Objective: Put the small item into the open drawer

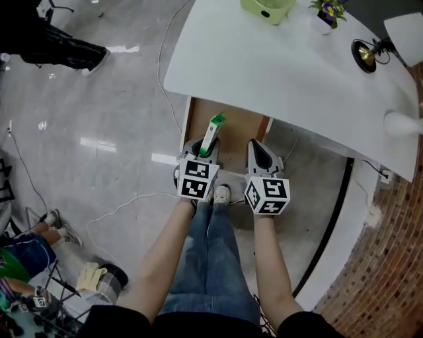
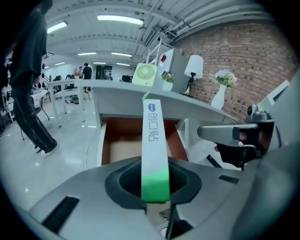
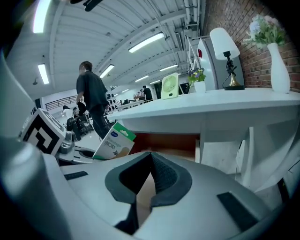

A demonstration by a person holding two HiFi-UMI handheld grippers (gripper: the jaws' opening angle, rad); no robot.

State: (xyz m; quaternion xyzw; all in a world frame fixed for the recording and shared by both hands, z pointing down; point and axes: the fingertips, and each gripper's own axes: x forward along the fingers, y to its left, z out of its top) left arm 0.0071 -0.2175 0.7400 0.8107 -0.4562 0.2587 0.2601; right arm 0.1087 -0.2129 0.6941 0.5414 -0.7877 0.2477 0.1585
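The small item is a thin white and green box point(image 1: 213, 134). My left gripper point(image 1: 206, 150) is shut on its green end, and it stands up from the jaws over the front of the open drawer point(image 1: 241, 132). In the left gripper view the box point(image 2: 153, 136) rises between the pads, with the brown drawer point(image 2: 123, 146) behind it. My right gripper point(image 1: 264, 156) hovers beside it at the drawer's right front, shut and holding nothing. The right gripper view shows the closed jaws of the right gripper point(image 3: 149, 174), the box point(image 3: 114, 140) to the left and the drawer point(image 3: 171, 139) ahead.
The drawer hangs under a white desk point(image 1: 277, 66) carrying a green fan point(image 1: 268, 8), a flower pot point(image 1: 325, 13) and a lamp point(image 1: 370, 53). A brick wall point(image 1: 396, 244) runs along the right. A person's legs point(image 1: 59, 46) cross the floor at top left, and a cable point(image 1: 125, 208) lies on it.
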